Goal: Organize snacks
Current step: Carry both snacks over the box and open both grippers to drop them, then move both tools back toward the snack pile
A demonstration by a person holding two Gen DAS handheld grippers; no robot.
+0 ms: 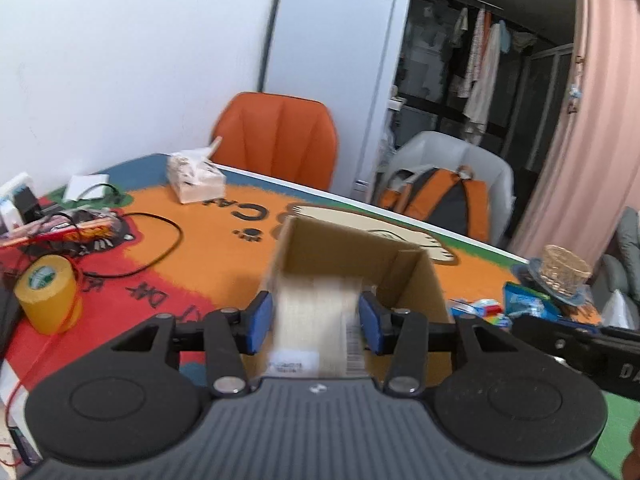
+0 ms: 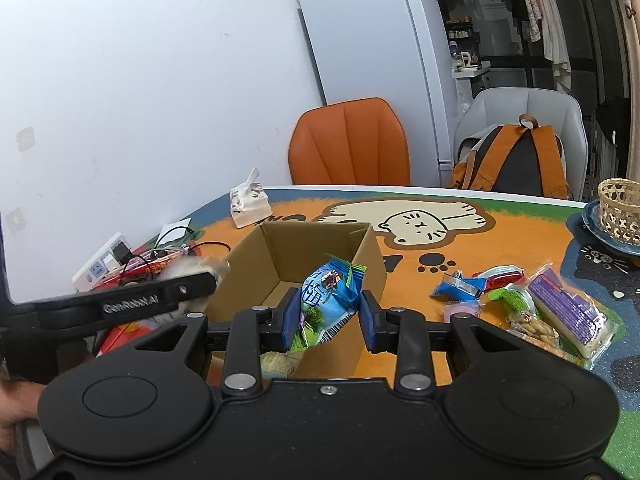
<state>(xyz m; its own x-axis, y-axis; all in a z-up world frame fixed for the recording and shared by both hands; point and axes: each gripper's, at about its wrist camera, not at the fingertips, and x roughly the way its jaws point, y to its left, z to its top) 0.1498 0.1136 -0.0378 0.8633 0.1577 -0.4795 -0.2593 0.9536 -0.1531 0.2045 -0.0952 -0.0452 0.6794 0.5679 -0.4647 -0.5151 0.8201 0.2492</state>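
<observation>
Both hands are bringing snacks to the cardboard box [image 2: 304, 256], which stands open-topped on the cat-print worktop [image 2: 500, 248]. The right gripper [image 2: 327, 316] has its fingers closed on a blue-and-green snack packet [image 2: 328, 300], pinched across its middle and held just in front of the box's near wall, roughly over the opening. The left gripper [image 1: 316, 318] carries a pale, blurred packet [image 1: 316, 320] with a barcode and a small white label; it sits between the blue fingers [image 1: 260, 322], which appear to grip it, though motion blur makes the contact on the right side hard to confirm. In the left view this packet overlaps the near edge of the box.

So the step in hand is the drop into the box. The next move calls for carrying each packet clear over the rim, then letting go without the two grippers knocking together — they sit close, the left one's arm crossing the right camera's view.

More loose snacks [image 2: 532, 312] wait on the worktop to the right of the box, among them a purple-labelled packet [image 2: 568, 312]; a woven basket [image 2: 620, 212] stands further off.

Readable writing: "GenRobot.AI" on the left gripper's side, and part of "CAT" printed upside down on the worktop. The packet print is too blurred to read.
</observation>
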